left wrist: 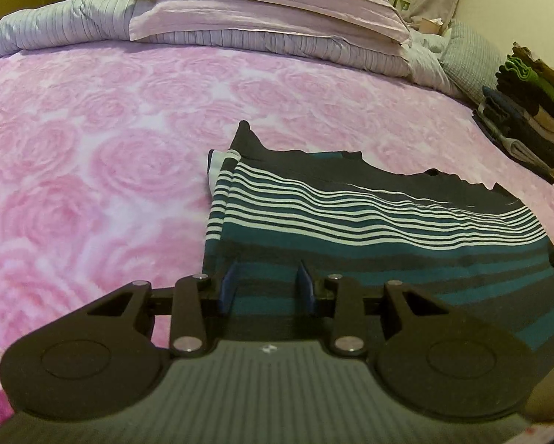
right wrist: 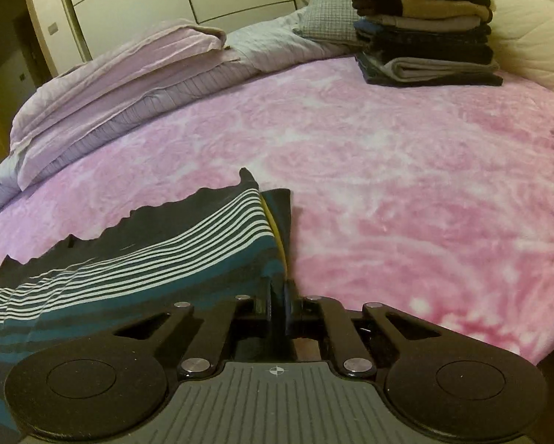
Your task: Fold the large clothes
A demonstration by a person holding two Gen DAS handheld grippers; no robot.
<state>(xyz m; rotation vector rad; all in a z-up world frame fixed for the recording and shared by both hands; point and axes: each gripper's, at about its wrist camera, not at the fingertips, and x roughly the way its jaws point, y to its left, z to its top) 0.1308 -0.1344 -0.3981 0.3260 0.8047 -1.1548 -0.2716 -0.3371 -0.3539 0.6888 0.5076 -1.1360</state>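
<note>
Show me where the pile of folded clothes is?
The pile of folded clothes sits on the pink blanket at the far right of the bed, next to a checked pillow, well beyond the striped shirt.

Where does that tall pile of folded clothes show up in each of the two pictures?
Left wrist view: pile of folded clothes at the right edge, on the pink floral blanket.
Right wrist view: pile at the top, right of centre.
Shared landmark: the striped garment lying in the foreground.
</note>
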